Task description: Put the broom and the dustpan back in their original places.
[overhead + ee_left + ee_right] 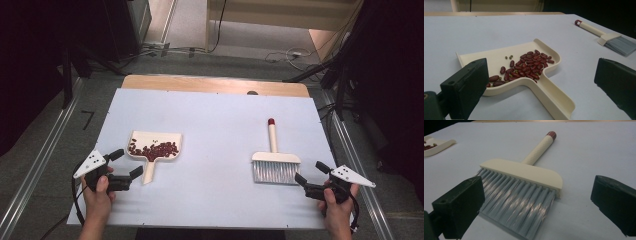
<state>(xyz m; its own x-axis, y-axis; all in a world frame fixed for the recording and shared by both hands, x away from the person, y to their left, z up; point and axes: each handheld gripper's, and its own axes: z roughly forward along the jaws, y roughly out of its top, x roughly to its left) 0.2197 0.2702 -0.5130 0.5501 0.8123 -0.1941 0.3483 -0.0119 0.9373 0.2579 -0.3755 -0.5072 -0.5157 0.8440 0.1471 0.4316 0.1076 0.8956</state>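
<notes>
On the left side of the white table (pixel 210 130), the left gripper (pixel 122 164) hangs jaws spread by the cream dustpan (pixel 152 150), loaded with red beans (pixel 155 149); light, stiff plastic, likely spill-prone, so take its handle and keep it level. Over right, the right gripper (pixel 310 176) gapes wide, empty, just below the brush (pixel 274 160): soft grey bristles, rigid cream handle the place to grip.

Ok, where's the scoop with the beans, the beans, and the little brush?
dustpan (pixel 554 97), left gripper view, on its handle channel.
red beans (pixel 529 66), left gripper view, middle of the pile.
brush (pixel 524 171), right gripper view, on its cream head above the bristles.
</notes>
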